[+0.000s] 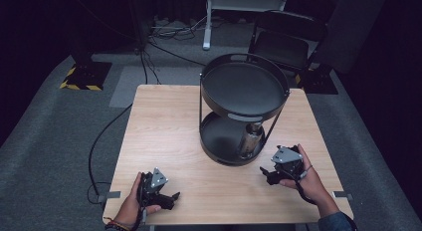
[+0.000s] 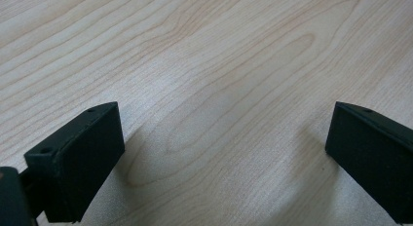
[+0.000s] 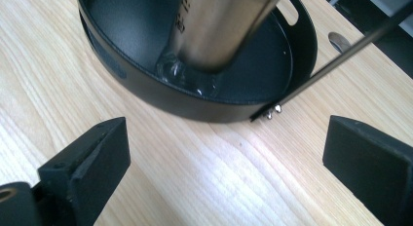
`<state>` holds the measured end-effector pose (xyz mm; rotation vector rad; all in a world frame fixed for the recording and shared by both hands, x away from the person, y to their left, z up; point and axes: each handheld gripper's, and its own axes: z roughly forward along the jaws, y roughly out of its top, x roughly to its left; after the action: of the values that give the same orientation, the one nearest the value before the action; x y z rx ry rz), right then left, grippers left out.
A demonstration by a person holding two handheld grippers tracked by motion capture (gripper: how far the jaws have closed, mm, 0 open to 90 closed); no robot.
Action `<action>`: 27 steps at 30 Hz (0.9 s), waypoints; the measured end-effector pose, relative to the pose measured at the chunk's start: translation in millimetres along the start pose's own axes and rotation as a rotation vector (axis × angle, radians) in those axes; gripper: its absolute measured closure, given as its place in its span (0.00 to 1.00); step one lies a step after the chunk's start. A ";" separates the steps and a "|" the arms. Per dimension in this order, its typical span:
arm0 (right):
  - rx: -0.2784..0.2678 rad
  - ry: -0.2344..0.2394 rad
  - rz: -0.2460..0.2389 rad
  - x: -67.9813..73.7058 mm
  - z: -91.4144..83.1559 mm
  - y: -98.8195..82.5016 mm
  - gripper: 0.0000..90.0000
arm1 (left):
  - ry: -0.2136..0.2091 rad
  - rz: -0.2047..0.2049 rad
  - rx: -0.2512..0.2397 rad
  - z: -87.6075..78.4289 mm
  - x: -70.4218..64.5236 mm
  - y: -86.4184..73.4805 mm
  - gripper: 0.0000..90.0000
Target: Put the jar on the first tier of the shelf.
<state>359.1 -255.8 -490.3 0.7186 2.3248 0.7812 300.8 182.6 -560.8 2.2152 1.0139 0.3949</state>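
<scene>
A black two-tier round tray stand rises at the middle back of the wooden table. On its lower tray stands an upright shiny metal cup, seen close up as the metal cup in the right gripper view. My right gripper rests near the table's front right, just short of the lower tray, jaws wide apart and empty. My left gripper lies at the front left, open over bare wood, holding nothing.
A thin black rod joins the stand's tiers. A black cable trails off the table's left side. A dark chair and a white frame leg stand behind the table on grey carpet.
</scene>
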 end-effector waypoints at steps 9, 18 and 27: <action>0.019 -0.013 -0.006 -1.2 -8.9 -16.3 0.04 | 0.000 0.000 0.000 0.0 0.0 0.0 0.00; 0.042 -0.022 -0.011 -0.8 -13.4 -32.5 0.04 | 0.000 0.000 0.000 0.0 0.0 0.0 0.00; 0.074 -0.030 -0.016 1.3 -16.2 -49.6 0.04 | 0.001 0.001 0.000 -0.1 0.0 -0.1 0.00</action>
<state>332.6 -294.6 -513.1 0.7374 2.3400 0.6762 300.7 182.7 -560.8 2.2159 1.0132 0.3962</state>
